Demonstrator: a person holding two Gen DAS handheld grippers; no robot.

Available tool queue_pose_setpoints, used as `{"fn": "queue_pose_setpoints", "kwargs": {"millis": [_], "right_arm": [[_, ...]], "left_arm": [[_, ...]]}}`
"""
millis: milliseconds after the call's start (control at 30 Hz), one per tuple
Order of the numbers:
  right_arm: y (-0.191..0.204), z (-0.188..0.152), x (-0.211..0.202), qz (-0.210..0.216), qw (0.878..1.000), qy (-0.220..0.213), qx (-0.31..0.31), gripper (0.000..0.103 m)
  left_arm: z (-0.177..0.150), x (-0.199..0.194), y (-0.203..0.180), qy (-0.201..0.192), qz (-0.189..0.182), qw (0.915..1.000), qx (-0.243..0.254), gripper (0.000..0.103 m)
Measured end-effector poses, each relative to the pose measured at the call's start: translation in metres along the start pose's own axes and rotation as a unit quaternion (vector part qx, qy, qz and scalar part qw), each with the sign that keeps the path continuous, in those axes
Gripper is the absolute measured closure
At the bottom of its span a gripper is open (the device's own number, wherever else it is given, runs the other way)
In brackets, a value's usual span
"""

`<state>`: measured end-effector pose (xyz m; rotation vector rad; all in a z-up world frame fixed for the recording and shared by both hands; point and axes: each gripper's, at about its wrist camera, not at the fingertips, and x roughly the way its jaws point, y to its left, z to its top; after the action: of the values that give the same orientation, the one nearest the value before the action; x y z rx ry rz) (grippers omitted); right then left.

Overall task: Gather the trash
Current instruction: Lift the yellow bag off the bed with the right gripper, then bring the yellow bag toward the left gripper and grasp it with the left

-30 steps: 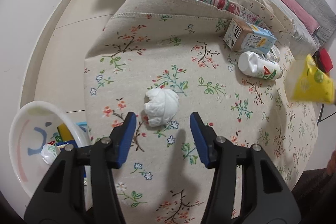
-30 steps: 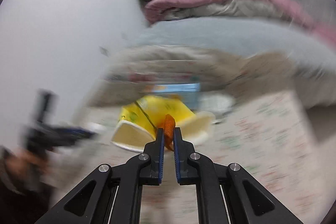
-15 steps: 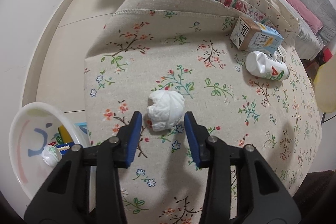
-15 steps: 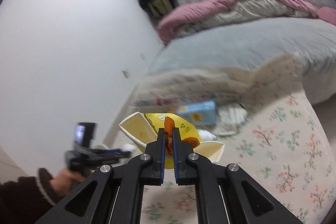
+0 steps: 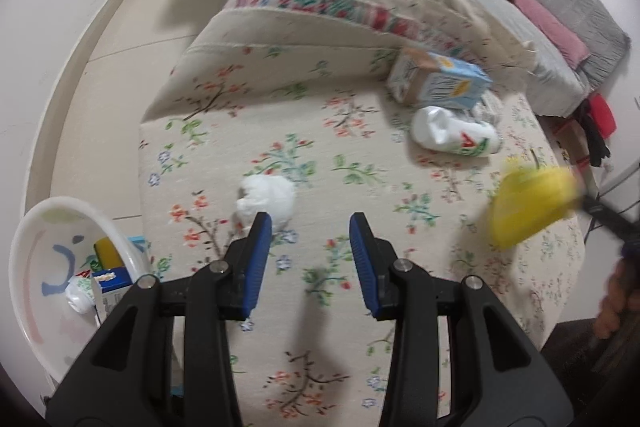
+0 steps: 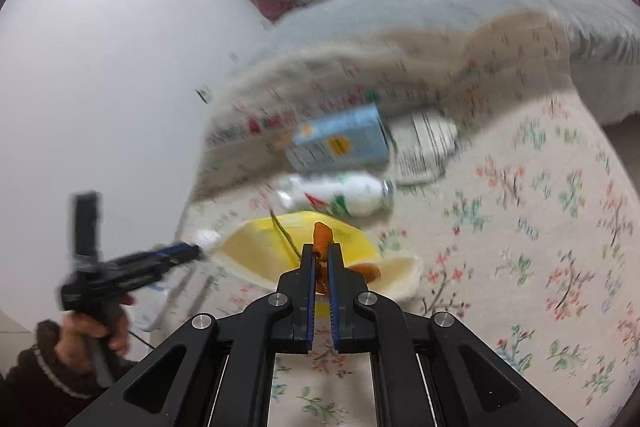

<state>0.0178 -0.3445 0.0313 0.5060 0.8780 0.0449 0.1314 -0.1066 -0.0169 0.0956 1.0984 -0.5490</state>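
Note:
A crumpled white tissue [image 5: 266,199] lies on the floral cloth [image 5: 360,155]. My left gripper [image 5: 311,247] hangs just short of it, open; the tissue sits ahead of the left pad, not between the pads. My right gripper [image 6: 320,259] is shut on a yellow wrapper [image 6: 280,243] with an orange bit at the pads. That wrapper [image 5: 532,203] shows blurred at the right of the left wrist view. A blue carton [image 5: 440,83] and a crushed white bottle [image 5: 452,135] lie further back.
A white basin [image 5: 32,267] holding several bits of trash stands on the floor left of the cloth's edge. Printed crumpled packaging [image 6: 424,147] lies behind the carton [image 6: 340,143]. A hand [image 6: 92,331] holds the left gripper [image 6: 176,253]. Bedding is piled behind.
The left jaws narrowed, then the gripper shifted right, so the tissue now sits off its left pad. The right gripper came down toward the cloth with the yellow wrapper.

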Motion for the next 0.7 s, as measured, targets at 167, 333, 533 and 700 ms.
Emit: {"fn": "queue_pose_setpoints", "kwargs": {"millis": [167,333,533,700], "right_arm": [[0.01,-0.017,0.022,0.018,0.999,0.032,-0.008,0.097],[0.005,-0.025,0.028,-0.028,0.998,0.056,-0.018,0.098],[-0.018,-0.041,0.042,-0.054,0.995,0.085,0.004,0.099],[-0.004,-0.028,0.009,0.021,0.999,0.039,-0.002,0.101]], "left_arm": [[-0.003,0.006,-0.006,0.013,-0.004,0.9999,0.01,0.061],[-0.006,0.003,-0.001,0.015,-0.004,0.9999,0.003,0.06],[-0.011,0.002,0.002,0.022,-0.01,0.9997,-0.001,0.06],[-0.012,-0.003,-0.005,0.018,-0.018,0.9996,0.01,0.06]]}}
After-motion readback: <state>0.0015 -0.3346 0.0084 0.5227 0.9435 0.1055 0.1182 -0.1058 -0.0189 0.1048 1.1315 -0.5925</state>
